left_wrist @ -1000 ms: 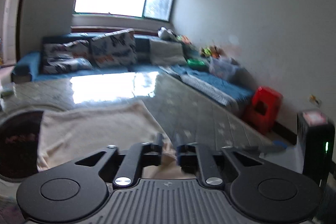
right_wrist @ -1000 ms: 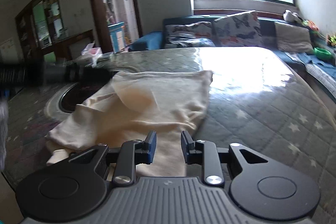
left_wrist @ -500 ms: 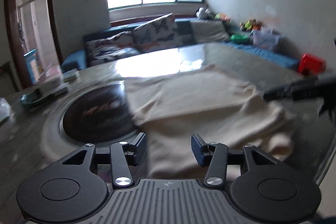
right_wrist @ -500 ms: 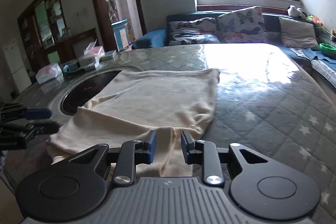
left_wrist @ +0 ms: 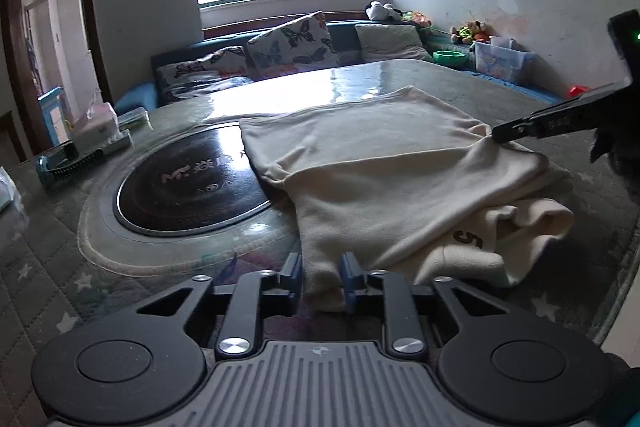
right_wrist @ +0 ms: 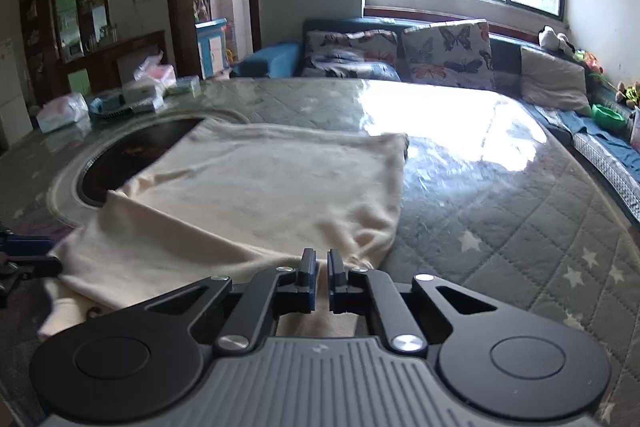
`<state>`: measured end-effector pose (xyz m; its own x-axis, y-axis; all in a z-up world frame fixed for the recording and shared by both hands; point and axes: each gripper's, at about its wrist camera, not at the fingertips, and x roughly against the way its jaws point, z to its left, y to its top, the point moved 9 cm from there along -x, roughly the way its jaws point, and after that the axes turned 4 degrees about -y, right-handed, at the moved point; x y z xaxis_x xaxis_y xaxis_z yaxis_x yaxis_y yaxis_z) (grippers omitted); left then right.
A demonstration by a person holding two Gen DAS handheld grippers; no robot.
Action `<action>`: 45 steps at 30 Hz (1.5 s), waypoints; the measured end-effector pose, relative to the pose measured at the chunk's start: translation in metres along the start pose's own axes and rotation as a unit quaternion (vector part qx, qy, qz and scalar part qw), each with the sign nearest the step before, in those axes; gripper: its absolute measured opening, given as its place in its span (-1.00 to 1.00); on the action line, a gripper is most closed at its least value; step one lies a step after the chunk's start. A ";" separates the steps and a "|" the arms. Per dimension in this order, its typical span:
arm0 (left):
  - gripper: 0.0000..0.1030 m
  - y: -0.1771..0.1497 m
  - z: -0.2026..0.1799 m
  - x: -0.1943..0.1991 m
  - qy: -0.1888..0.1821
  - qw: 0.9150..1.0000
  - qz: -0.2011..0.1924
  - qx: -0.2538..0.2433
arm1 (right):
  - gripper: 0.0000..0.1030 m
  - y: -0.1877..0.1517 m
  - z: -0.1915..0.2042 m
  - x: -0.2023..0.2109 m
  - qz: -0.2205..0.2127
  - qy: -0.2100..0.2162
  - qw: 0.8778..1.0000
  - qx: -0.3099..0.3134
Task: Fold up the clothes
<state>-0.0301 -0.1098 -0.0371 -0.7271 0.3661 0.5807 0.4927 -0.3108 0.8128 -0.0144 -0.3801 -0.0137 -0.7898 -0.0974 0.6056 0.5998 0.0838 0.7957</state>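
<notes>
A: Where does the cream-coloured soft knit garment (left_wrist: 400,183) lie?

B: Spread across the round table with the grey quilted star-print cover (right_wrist: 500,227), its far edge flat and overlapping the dark glass hob set in the middle (left_wrist: 188,187). The near part is bunched, with a printed fold showing low on the right in the left wrist view.

A: And what has changed in the last second?

B: Both tools have gone for the near hem. The right tool (right_wrist: 319,269), which stood a little apart a moment ago, has pinched down almost completely, and a thin ridge of cream cloth sits between its pads. The left tool (left_wrist: 320,277) has swung round from facing the sofa, opened wide over the cloth and is now closing, with a strip of the near edge between its jaws; the pads look to be right at the fabric.

A: So what does that mean for the fold?

B: The person seems to be securing two corners of the near edge. Once the left grip is firm, the hem can probably be lifted and carried over toward the far edge. The bunched lump on the right could drag along and spoil the crease.
</notes>
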 end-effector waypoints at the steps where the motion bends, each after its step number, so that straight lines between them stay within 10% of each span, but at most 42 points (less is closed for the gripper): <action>1: -0.56 0.001 0.001 0.001 0.000 1.000 0.001 -0.001 | -0.90 -0.002 -0.001 -0.002 0.005 -0.001 1.000 0.000; 14: -0.55 0.058 -0.007 -0.034 -0.022 1.000 -0.013 0.017 | -0.82 0.008 0.027 0.010 -0.016 0.027 0.998 0.051; 32: -0.51 0.051 -0.003 -0.065 -0.008 1.000 0.015 0.002 | -0.81 -0.014 0.027 0.018 -0.001 0.035 0.995 0.097; 40: -0.49 0.036 -0.020 -0.017 -0.035 0.997 -0.003 -0.075 | -0.74 -0.030 0.030 0.035 0.011 0.048 0.992 0.114; 45: -0.14 0.016 -0.035 0.020 -0.052 0.985 -0.019 -0.163 | -0.73 -0.026 0.030 0.041 0.007 0.054 0.992 0.111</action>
<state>-0.0537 -0.1379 -0.0143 -0.6808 0.4649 0.5661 0.2740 -0.5551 0.7854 -0.0668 -0.3569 -0.0099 -0.7567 -0.1993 0.6227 0.5573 0.3014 0.7737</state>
